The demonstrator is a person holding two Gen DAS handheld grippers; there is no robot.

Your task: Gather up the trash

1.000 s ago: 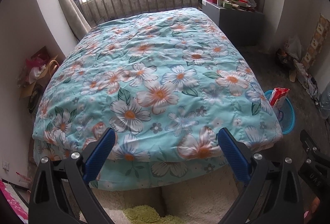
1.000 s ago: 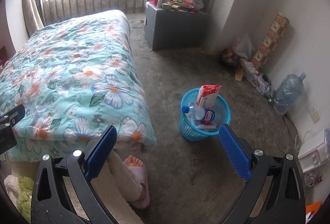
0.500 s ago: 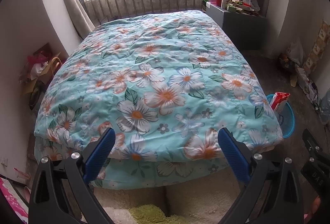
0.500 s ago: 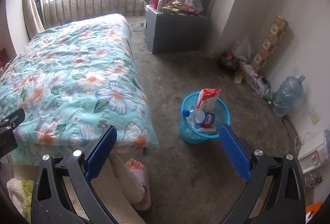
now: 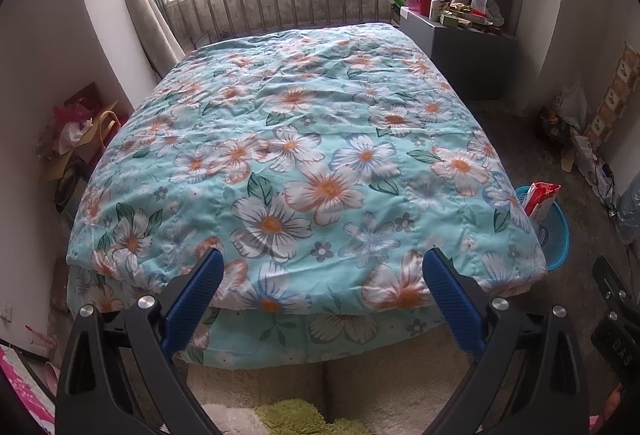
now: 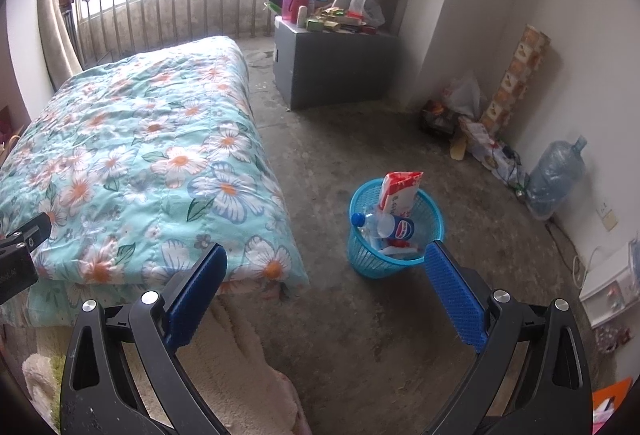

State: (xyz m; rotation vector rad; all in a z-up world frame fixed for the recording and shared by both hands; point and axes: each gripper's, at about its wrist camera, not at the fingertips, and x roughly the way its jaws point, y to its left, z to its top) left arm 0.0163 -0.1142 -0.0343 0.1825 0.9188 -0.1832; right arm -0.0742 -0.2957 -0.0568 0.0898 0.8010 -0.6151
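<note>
A blue plastic trash basket (image 6: 362,253) stands on the concrete floor to the right of the bed. In it are a red-and-white wrapper (image 6: 400,191) and a clear plastic bottle (image 6: 382,223) with a blue cap. The left wrist view catches the basket (image 5: 558,239) and the wrapper (image 5: 542,197) behind the quilt's corner. My right gripper (image 6: 326,263) is open and empty, above the floor in front of the basket. My left gripper (image 5: 322,267) is open and empty over the foot of the bed.
A floral turquoise quilt (image 5: 312,155) covers the bed. A grey cabinet (image 6: 332,71) with clutter on top stands by the railing. Bags and boxes (image 6: 472,127) and a big water jug (image 6: 556,175) line the right wall. Fluffy rugs (image 6: 236,363) lie below the bed's foot.
Both grippers have risen and tilted up a little, so the room sits lower in each view. The slippered foot by the bed is out of the right wrist view. Both stay open.
</note>
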